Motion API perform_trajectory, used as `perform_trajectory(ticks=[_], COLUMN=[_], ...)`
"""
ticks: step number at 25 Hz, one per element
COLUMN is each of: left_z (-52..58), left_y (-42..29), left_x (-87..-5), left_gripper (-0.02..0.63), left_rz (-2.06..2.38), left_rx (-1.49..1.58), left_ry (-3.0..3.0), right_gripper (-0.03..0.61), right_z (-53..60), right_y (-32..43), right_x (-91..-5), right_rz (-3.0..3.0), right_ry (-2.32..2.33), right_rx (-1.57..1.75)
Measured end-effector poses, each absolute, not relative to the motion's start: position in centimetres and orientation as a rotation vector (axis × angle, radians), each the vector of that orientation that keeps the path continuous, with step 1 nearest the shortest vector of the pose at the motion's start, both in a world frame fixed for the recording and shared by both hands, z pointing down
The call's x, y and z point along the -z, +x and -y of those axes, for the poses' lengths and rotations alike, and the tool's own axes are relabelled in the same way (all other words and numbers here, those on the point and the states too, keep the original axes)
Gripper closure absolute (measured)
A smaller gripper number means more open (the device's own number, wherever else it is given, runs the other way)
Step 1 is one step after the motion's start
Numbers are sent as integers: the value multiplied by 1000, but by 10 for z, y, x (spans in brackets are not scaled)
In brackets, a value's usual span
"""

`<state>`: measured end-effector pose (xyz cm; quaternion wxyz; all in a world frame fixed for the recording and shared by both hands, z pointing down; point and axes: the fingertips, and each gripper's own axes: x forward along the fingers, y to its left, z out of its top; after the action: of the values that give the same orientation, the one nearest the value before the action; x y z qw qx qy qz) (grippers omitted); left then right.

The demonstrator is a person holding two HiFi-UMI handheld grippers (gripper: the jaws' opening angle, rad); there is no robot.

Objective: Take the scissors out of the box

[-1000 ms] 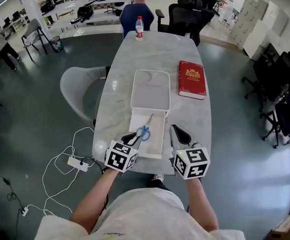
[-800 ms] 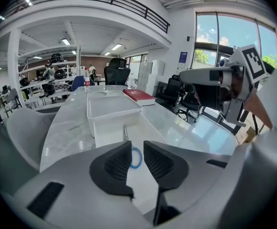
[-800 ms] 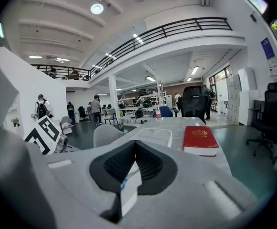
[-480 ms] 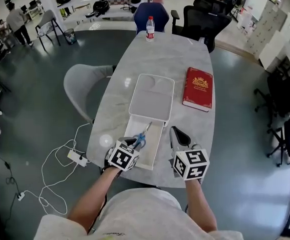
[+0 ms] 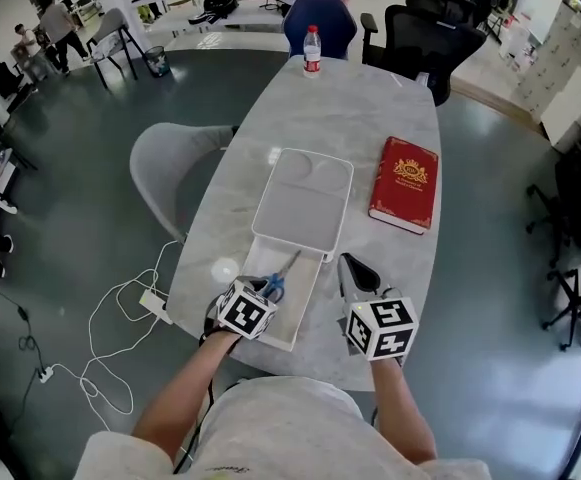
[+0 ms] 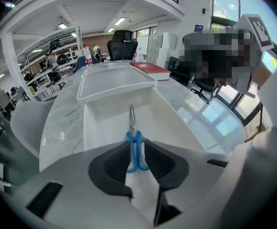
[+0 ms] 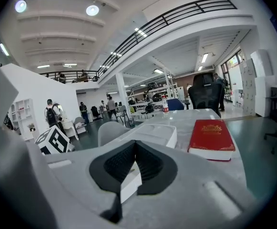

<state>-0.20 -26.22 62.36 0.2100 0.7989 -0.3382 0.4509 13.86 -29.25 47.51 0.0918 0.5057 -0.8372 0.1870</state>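
Note:
Blue-handled scissors (image 6: 131,122) lie in the open white box (image 6: 94,128), blades pointing away from me toward the box's lid (image 6: 114,80). My left gripper (image 6: 137,151) reaches into the near end of the box, and its dark pads press on both sides of the blue handles. In the head view the scissors (image 5: 282,274) show just ahead of the left gripper (image 5: 262,288), inside the box (image 5: 274,330). My right gripper (image 5: 355,274) hovers to the right of the box, beyond its right wall. Its jaws (image 7: 135,149) are shut with nothing between them.
A red book (image 5: 404,184) lies on the marble table (image 5: 370,108) to the right of the lid. A water bottle (image 5: 312,50) stands at the far end. A grey chair (image 5: 175,168) is at the table's left, with cables (image 5: 120,318) on the floor.
My left gripper has moved forward into the box and its jaws have come in around the scissors' handles. The right gripper has stayed in place.

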Motion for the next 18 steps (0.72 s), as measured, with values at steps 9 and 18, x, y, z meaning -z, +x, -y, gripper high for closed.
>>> perform_trajectory(ticks=[9, 18], left_z=[267, 267], left_y=[2, 8], left_x=[-637, -650], left_gripper=[534, 512], left_rz=[945, 896], left_rx=[-1375, -1488], left_ry=[2138, 2045], right_gripper=[574, 574], right_z=[304, 310], right_y=[147, 157], right_x=[-489, -497], right_rz=[2509, 2515], right_ry=[1443, 1435], right_rx=[-621, -657])
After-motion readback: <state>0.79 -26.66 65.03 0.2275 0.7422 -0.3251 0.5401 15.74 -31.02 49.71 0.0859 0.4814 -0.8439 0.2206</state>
